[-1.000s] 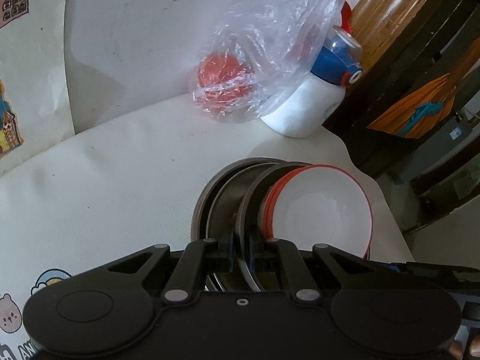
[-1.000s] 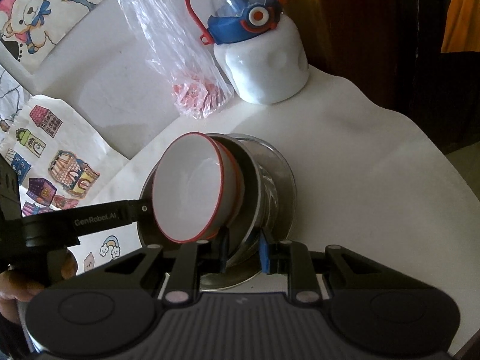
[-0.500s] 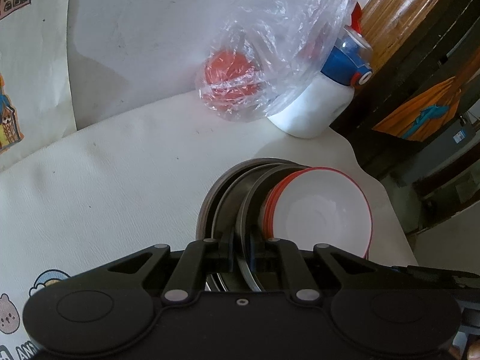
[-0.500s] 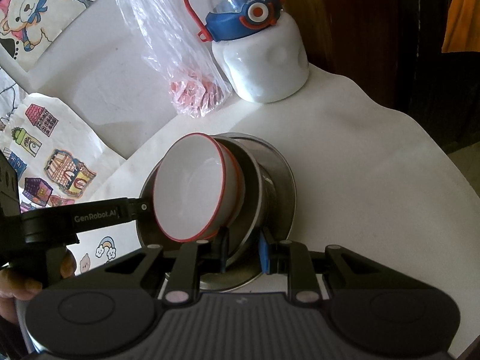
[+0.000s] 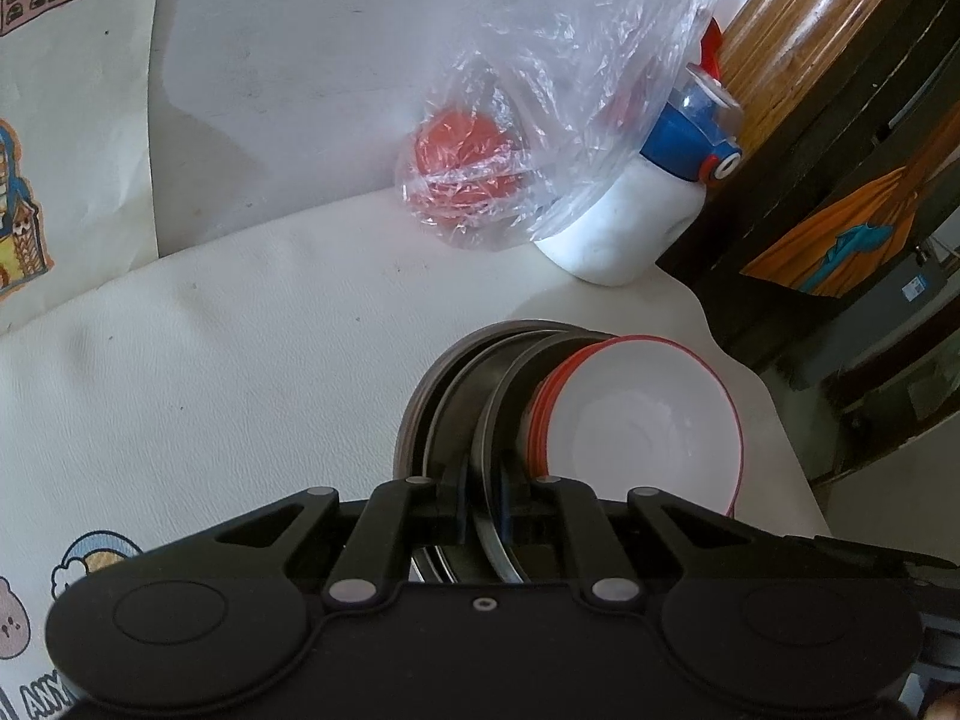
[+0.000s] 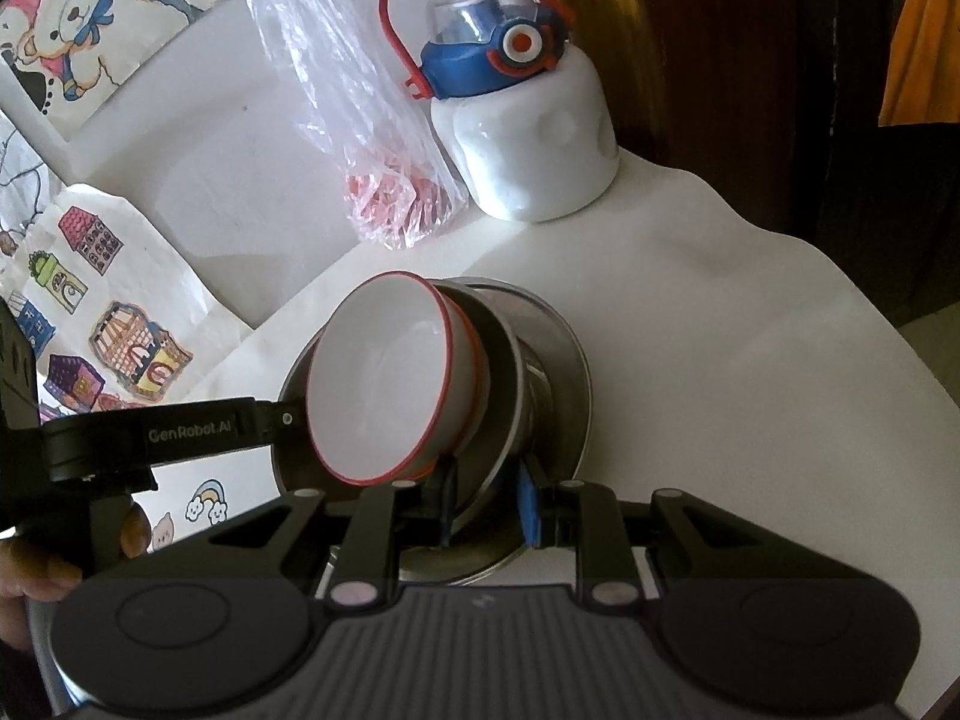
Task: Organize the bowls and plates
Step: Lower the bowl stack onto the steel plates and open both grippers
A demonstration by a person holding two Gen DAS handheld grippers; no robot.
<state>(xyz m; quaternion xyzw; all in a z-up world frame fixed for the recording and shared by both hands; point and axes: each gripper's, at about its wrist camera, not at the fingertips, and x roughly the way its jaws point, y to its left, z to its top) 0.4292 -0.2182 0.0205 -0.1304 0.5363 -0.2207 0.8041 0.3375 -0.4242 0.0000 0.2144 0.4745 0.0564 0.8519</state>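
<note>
Steel plates sit tilted at centre frame, the red-rimmed white bowl nested against them. Your left gripper and right gripper both clamp plate rims. "GenRobot.AI" reads at left.

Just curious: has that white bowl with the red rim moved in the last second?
No. The white bowl sits at about the same spot against the water bottle.

Home, child's water bottle, cartoon stickers
</note>
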